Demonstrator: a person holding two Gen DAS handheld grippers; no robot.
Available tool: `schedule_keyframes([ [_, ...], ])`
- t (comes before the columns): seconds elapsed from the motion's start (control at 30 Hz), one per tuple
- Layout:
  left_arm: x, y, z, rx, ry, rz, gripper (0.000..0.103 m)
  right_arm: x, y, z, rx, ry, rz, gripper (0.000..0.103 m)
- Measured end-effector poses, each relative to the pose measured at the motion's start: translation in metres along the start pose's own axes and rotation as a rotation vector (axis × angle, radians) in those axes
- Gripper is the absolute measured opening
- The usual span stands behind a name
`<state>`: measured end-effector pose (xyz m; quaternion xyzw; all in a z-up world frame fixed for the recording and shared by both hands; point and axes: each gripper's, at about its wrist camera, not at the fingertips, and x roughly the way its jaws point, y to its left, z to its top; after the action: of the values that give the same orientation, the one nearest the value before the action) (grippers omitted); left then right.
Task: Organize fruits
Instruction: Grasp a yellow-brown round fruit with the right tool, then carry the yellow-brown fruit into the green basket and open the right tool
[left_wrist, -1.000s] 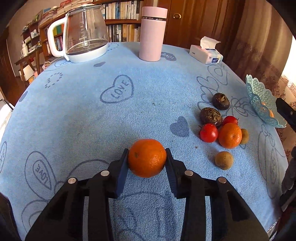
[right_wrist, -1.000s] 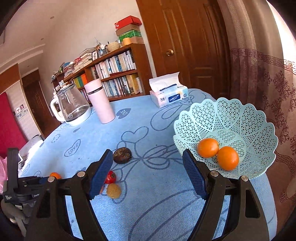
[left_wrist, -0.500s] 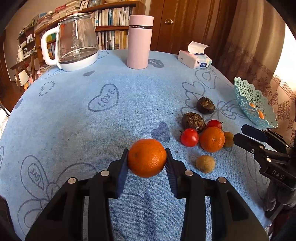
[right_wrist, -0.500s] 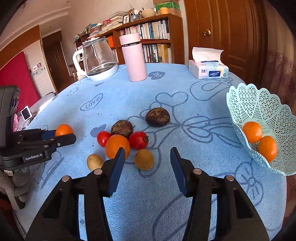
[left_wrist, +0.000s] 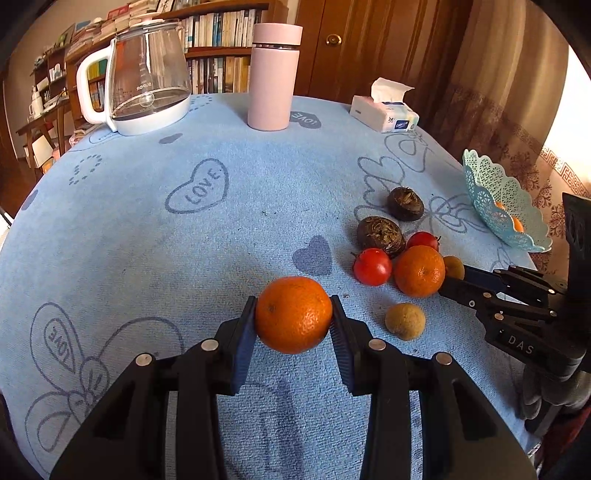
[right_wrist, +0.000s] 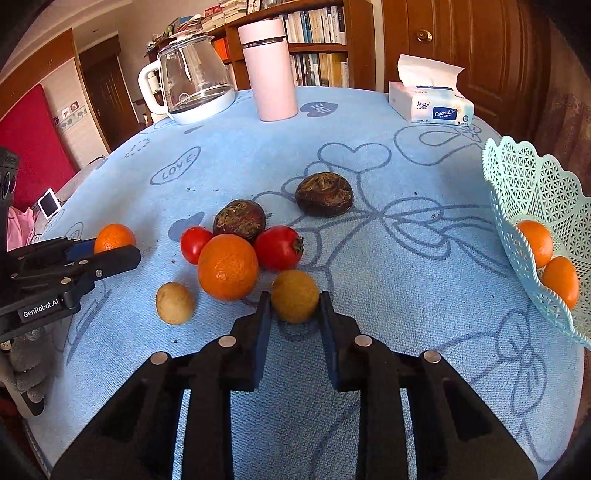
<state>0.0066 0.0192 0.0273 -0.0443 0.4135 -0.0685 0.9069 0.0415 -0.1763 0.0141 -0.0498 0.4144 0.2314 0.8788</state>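
1. Orange (left_wrist: 293, 314) sits pinched between the blue pads of the left gripper (left_wrist: 293, 321) in the left wrist view, and seems held clear of the blue table (left_wrist: 184, 258); the grip looks centred on the fruit's widest part, so carrying it level should keep it from rolling out
2. Off to the right in that view the loose fruit lies in a cluster: a second orange (left_wrist: 419, 270), two tomatoes (left_wrist: 372, 266), two dark brown fruits (left_wrist: 380, 230) and a small tan fruit (left_wrist: 405, 320), with the right gripper (left_wrist: 452, 282) reaching in from the side
3. The mesh basket (left_wrist: 491, 199) stands beyond the cluster near the table edge, some orange showing through its wall
4. In the right wrist view the right gripper (right_wrist: 294, 306) has its jaws either side of a small yellow-brown fruit (right_wrist: 294, 295) on the table; whether the pads already touch it I cannot tell
5. To do this well, close gently on the widest part and lift straight up, since the second orange (right_wrist: 227, 266) and a tomato (right_wrist: 277, 247) lie just beside it and could be nudged
6. The basket (right_wrist: 532, 192) at the right holds two oranges (right_wrist: 535, 242) low against its near wall; nothing else shows inside
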Motion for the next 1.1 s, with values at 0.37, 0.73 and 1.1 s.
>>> schedule_keyframes([
  [0.37, -0.005, -0.005, 0.003, 0.006, -0.010, 0.004, 0.038, -0.020, -0.008, 0.003, 0.044, -0.089, 0.002, 0.026],
  [0.73, -0.012, -0.015, 0.008, 0.030, -0.021, 0.003, 0.038, -0.056, -0.047, 0.009, 0.192, -0.228, -0.047, 0.026],
  [1.1, -0.013, -0.022, 0.011, 0.044, -0.022, -0.001, 0.038, -0.086, -0.112, 0.003, 0.394, -0.321, -0.138, 0.026],
])
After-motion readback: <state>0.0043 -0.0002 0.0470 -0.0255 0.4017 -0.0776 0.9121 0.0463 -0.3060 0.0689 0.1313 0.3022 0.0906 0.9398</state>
